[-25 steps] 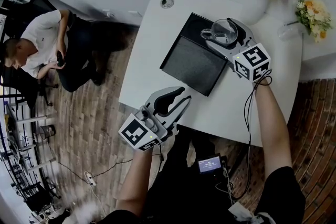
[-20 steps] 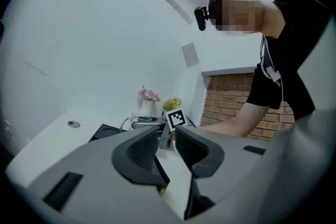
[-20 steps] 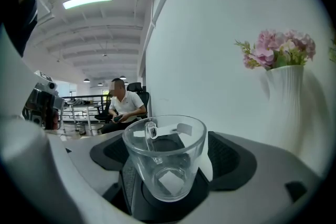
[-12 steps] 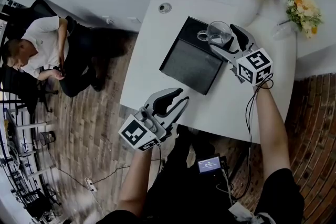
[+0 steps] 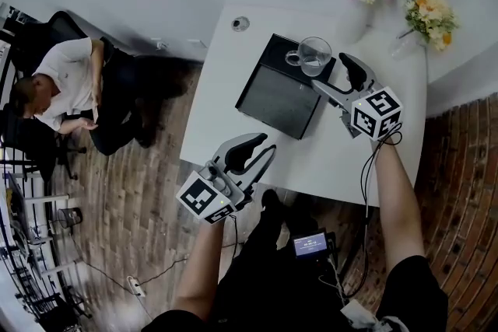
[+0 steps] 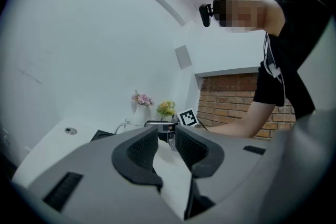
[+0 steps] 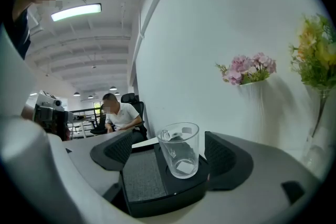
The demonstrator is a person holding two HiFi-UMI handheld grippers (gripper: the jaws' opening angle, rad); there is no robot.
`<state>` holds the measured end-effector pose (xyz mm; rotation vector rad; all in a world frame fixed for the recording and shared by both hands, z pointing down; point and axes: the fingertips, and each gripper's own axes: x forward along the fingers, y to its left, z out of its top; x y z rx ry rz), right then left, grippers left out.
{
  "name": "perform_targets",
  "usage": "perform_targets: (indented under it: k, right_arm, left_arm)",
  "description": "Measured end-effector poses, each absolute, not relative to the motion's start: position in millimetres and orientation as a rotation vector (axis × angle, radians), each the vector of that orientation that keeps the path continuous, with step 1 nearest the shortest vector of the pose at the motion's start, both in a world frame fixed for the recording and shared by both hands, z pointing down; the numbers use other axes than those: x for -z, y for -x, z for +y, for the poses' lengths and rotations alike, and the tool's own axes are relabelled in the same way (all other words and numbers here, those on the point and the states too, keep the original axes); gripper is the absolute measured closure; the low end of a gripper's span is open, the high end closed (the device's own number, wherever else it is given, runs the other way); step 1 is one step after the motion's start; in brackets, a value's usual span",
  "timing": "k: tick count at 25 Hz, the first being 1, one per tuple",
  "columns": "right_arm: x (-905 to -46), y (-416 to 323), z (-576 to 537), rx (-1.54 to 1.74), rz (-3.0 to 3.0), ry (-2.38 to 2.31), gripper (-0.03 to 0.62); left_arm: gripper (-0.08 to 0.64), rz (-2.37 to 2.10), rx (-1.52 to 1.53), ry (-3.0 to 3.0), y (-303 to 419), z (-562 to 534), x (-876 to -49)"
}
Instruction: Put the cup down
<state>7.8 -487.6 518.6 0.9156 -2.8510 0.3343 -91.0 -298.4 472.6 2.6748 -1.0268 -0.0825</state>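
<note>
A clear glass cup (image 5: pixel 313 56) with a handle stands upright on the far corner of a black flat tray (image 5: pixel 274 93) on the white table (image 5: pixel 226 82). My right gripper (image 5: pixel 340 80) sits just behind the cup, open, with nothing in it. In the right gripper view the cup (image 7: pixel 179 149) stands in a round recess of the black tray (image 7: pixel 152 186), and the gripper's (image 7: pixel 168 157) pads are well apart on either side without touching the glass. My left gripper (image 5: pixel 250 155) hangs open and unloaded over the table's near edge; the left gripper (image 6: pixel 167 145) shows a narrow gap.
Pink flowers in a white vase (image 5: pixel 352 18) and yellow flowers (image 5: pixel 429 12) stand at the table's far right. A round grommet (image 5: pixel 240 23) sits at the far left corner. A person (image 5: pixel 62 85) sits on a chair left of the table. A cable (image 5: pixel 367 167) trails from my right gripper.
The cup was between my right gripper's jaws over the tray; now it stands free on the tray and the right gripper has drawn back toward me. The left gripper has barely moved.
</note>
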Motion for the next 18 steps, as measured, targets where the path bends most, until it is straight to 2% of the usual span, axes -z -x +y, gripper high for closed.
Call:
perform_targets:
  k: [13, 18]
  right_arm:
    - [-476.1, 3.9, -406.3, -0.301, -2.887, -0.859, 0.164]
    - [-463.9, 5.8, -364.2, -0.243, -2.866, -0.860, 0.175]
  left_arm:
    - [0.466, -0.996, 0.093, -2.726, 88.2, -276.3, -448.0]
    - [0.467, -1.050, 0.010, -2.720, 90.1, -270.5, -448.2]
